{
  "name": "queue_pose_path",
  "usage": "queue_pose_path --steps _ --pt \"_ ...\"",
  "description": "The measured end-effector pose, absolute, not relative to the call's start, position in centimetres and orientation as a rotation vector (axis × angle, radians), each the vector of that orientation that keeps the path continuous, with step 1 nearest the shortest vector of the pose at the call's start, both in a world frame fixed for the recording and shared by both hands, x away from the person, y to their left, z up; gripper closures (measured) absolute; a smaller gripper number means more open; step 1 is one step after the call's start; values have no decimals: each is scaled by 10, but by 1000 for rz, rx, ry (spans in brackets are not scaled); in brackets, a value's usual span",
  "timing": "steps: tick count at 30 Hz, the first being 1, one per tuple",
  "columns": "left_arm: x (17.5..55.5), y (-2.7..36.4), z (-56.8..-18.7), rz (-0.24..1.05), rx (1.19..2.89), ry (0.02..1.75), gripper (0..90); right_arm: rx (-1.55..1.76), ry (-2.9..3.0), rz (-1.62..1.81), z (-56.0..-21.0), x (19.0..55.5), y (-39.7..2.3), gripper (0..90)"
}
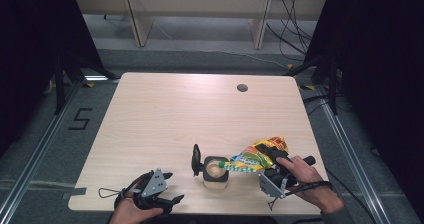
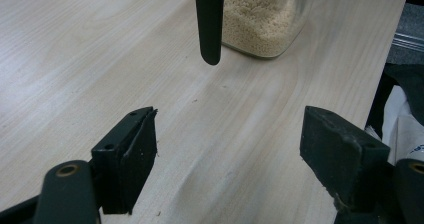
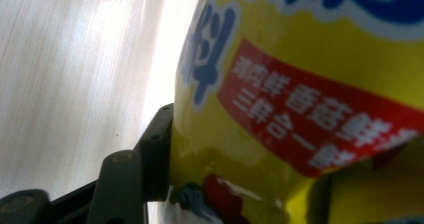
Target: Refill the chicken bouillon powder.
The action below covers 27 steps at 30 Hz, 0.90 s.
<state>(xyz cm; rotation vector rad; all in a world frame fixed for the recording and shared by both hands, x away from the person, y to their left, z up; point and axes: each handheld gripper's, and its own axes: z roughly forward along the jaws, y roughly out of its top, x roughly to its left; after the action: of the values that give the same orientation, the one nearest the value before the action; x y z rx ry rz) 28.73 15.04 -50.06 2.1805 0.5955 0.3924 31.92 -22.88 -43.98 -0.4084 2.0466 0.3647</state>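
1. Two grippers at work: my right gripper (image 1: 266, 173) clamps a yellow snack bag (image 1: 257, 156), tilted so its open green-edged mouth hangs over the jar (image 1: 216, 173) just ahead of the jaws.
2. Seen from the right gripper view, the bag (image 3: 310, 109) is pressed against the one jaw in sight, so I read it as a firm hold.
3. My left gripper (image 1: 167, 196) rests on the table (image 1: 165, 114), jaws wide apart and holding nothing; the jar (image 2: 260, 19), partly full of pale grains, stands ahead of it, with its hinged black lid (image 2: 209, 21) raised.
4. Step in hand, by my reckoning: pouring the bag's contents into the jar.
5. Next I would tip the bag steeper and keep its mouth centred over the opening, or grains may spill onto the table.
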Motion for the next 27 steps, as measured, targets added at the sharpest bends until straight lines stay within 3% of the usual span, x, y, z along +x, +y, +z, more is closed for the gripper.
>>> queue_pose_path --steps 21,27 --pt "288 150 -502 385 2169 600 223 -343 2084 549 -441 331 -243 476" --pt "287 150 -501 388 2168 600 223 -171 2161 682 -448 334 -251 488"
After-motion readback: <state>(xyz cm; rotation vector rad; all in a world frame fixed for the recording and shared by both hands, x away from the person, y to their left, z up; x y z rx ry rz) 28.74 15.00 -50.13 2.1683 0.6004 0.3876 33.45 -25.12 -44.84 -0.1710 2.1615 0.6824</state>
